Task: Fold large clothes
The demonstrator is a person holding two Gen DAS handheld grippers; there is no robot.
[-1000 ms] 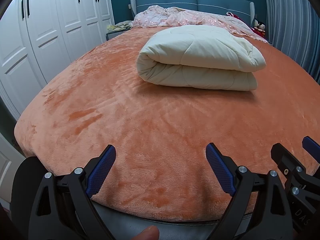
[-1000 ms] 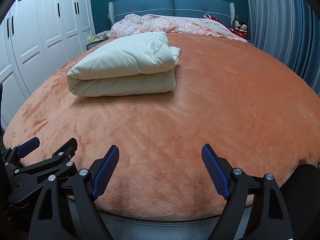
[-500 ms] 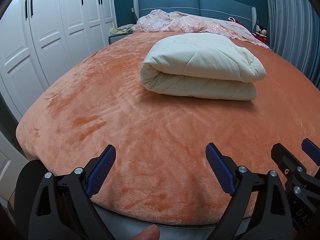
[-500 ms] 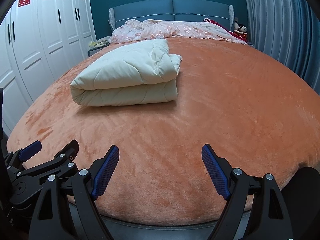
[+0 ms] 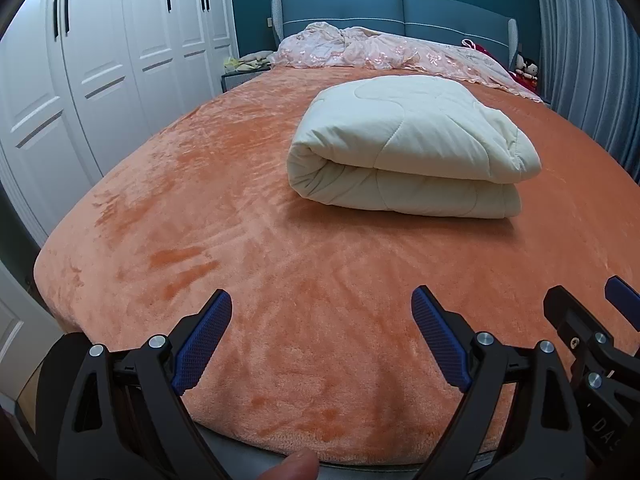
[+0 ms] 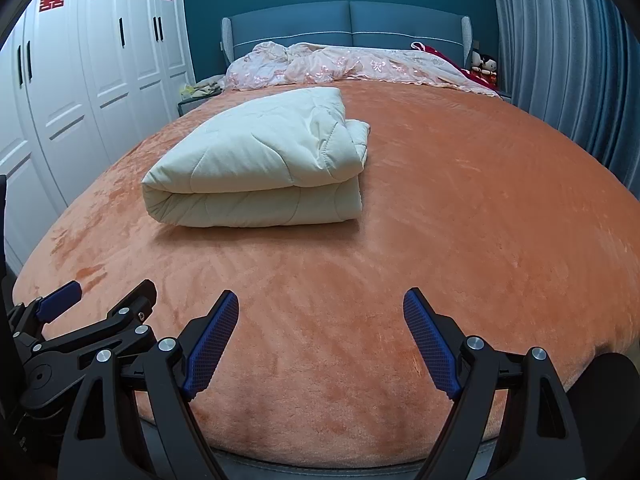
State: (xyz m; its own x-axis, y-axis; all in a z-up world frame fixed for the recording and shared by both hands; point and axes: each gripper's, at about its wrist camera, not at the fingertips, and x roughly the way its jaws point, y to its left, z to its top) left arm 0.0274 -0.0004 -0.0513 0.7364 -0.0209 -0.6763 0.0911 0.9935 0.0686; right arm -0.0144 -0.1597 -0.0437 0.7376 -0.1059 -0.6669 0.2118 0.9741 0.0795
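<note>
A cream quilted duvet (image 5: 408, 152) lies folded into a thick bundle on the orange plush bed cover (image 5: 240, 240), towards the middle of the bed; in the right wrist view the duvet (image 6: 260, 168) lies left of centre. My left gripper (image 5: 322, 304) hangs open over the foot end of the bed, well short of the duvet, with nothing between its blue pads. My right gripper (image 6: 320, 304) is open too, empty, beside the left one. Each view catches the other gripper at its edge: the right one (image 5: 592, 328) and the left one (image 6: 100, 308).
A crumpled pink embroidered cover (image 5: 384, 52) lies at the blue headboard (image 6: 348, 24). White wardrobe doors (image 5: 100, 60) run along the left, grey-blue curtains (image 6: 560, 60) along the right. A nightstand (image 6: 192, 102) stands by the bed's far left corner. A fingertip (image 5: 294, 468) shows at the bottom edge.
Both views have shifted slightly, so the duvet sits a little lower in each frame. Both grippers stay open and the duvet has not moved on the bed.
</note>
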